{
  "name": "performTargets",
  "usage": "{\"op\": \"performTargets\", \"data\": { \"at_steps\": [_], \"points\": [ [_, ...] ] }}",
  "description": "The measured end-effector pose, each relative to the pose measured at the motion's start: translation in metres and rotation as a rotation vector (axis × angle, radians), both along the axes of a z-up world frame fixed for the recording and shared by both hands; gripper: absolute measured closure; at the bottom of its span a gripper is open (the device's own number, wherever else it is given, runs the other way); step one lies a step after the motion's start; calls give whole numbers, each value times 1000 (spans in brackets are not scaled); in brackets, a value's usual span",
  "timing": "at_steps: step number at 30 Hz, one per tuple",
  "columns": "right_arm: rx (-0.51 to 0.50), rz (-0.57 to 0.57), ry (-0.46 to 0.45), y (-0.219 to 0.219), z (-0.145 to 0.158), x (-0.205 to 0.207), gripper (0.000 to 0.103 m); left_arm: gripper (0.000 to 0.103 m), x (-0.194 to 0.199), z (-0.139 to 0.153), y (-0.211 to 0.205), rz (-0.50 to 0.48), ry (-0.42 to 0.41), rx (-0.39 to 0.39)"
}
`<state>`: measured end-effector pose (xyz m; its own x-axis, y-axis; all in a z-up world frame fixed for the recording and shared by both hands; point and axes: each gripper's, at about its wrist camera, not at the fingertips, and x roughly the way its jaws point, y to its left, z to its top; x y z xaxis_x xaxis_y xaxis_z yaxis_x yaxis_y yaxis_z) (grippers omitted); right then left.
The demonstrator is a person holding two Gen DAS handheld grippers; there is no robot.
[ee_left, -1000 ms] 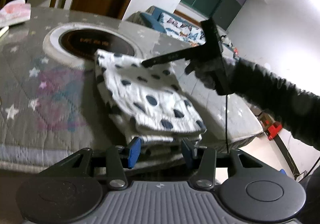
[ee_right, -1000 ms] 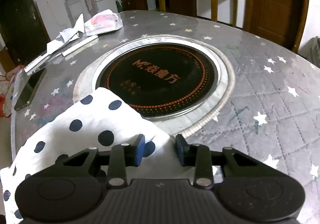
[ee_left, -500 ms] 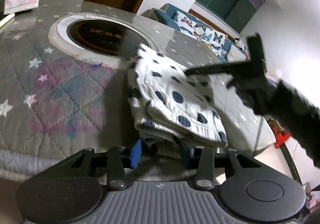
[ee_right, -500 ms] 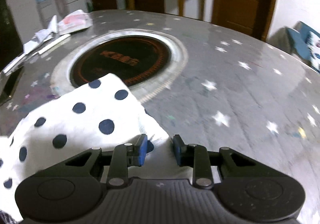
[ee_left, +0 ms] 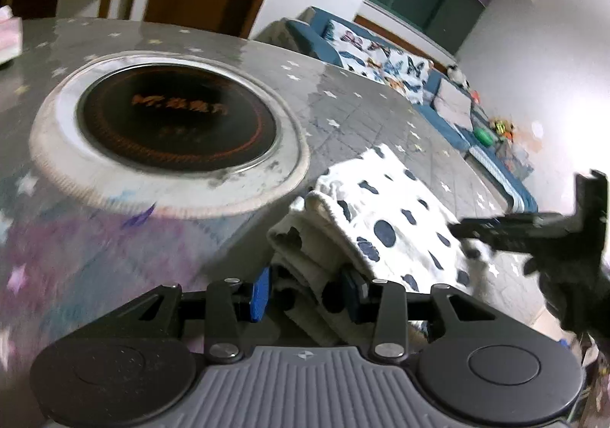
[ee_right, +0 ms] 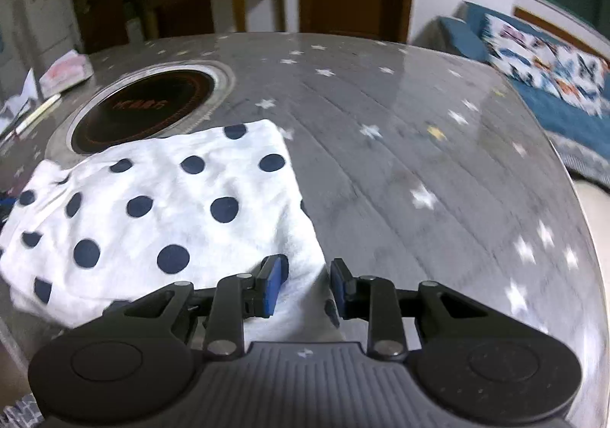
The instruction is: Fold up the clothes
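White dotted cloth [ee_left: 385,222] lies folded beside the hob [ee_left: 175,123]; left gripper [ee_left: 307,292] and right gripper [ee_right: 305,285] each pinch its edge.

Worktop [ee_right: 400,168]: round, grey quilted cover printed with pale stars, glossy on top.
Cooktop [ee_left: 175,119]: dark circular plate with orange lettering, set into the worktop centre inside a pale ring.
Folded garment [ee_right: 152,206]: white with navy dots, laid on the cover just beside the ring.
Far edge: pink-and-white packet [ee_right: 66,71], white papers [ee_right: 19,103]; details blurred.
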<state>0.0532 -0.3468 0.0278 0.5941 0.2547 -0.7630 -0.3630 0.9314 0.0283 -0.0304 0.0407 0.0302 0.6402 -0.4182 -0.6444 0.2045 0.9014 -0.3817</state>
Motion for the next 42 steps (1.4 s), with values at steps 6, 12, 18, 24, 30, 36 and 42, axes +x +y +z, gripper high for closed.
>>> {"op": "performTargets", "data": {
  "at_steps": [6,12,18,24,30,36,42],
  "points": [
    [-13,32,-85,-4,13,-33,75,54,2,5,3,-8,1,43],
    [17,225,-183,28,39,-59,64,34,-7,16,10,63,-3,8],
    [-14,527,-246,85,50,-98,61,17,-14,27,3,92,-18,-32],
    [-122,730,-278,135,33,-121,57,10,-18,37,-2,115,-27,-65],
    [-287,847,-340,166,8,-136,58,4,-17,33,-11,134,19,-101],
    [-412,876,-415,181,-9,-139,59,3,-15,26,-17,152,79,-158],
    [-404,857,-448,186,-14,-139,71,3,-11,17,-16,194,138,-239]
  ]
}}
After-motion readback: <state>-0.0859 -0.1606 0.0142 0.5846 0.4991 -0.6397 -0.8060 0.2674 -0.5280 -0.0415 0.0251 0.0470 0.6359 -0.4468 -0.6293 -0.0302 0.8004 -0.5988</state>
